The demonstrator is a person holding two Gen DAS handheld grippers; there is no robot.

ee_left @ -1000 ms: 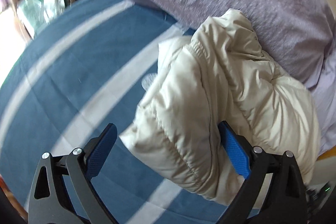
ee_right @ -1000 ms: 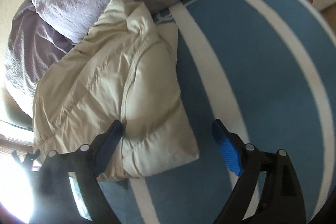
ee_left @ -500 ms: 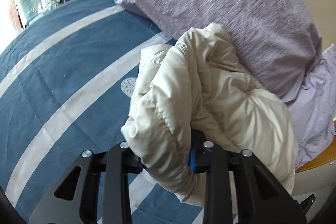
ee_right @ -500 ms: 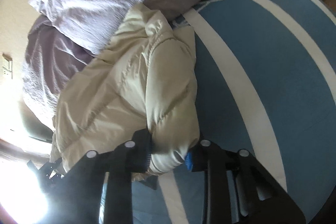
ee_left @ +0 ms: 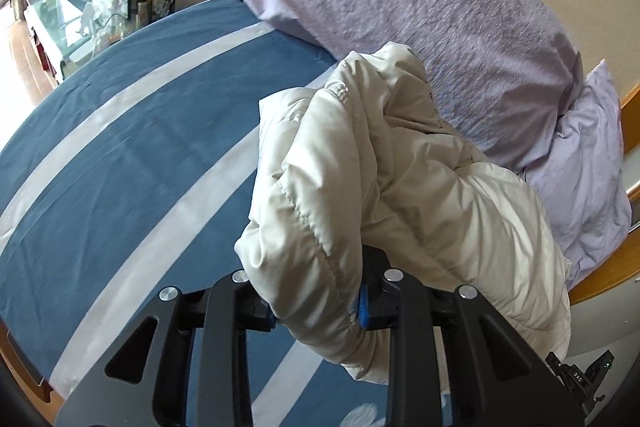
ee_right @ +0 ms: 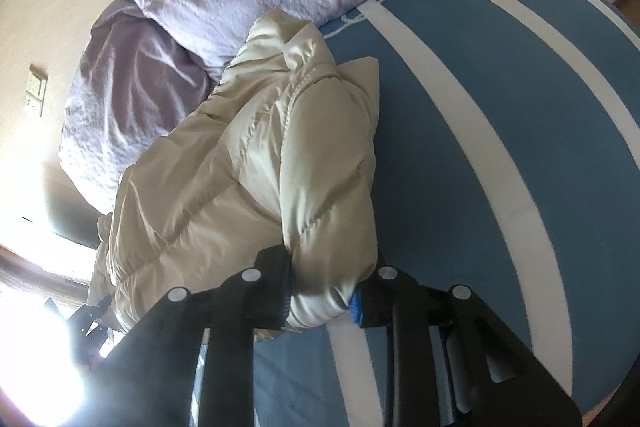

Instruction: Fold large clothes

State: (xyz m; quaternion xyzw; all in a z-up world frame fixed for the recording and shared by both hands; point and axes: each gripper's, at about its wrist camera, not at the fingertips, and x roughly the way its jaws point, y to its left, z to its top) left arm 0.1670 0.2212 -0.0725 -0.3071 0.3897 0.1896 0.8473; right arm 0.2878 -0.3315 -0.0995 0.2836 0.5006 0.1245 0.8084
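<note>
Left gripper clamped on a puffy fold of the cream padded jacket, blue pads pressed into the fabric. Jacket bunched and raised off the blue white-striped bed, its far end against the lilac pillows. Right gripper likewise pinched tight on the jacket's near edge, bed's stripes running off to the right.

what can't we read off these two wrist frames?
- Left wrist view: left gripper pads mostly buried in the cream jacket; grip depth unreadable.
- Right wrist view: right gripper likewise; its left pad is dark and hidden.
- Right wrist view: lower-left corner blown out by glare.
- Neither view shows the jacket's underside or a hand.
</note>
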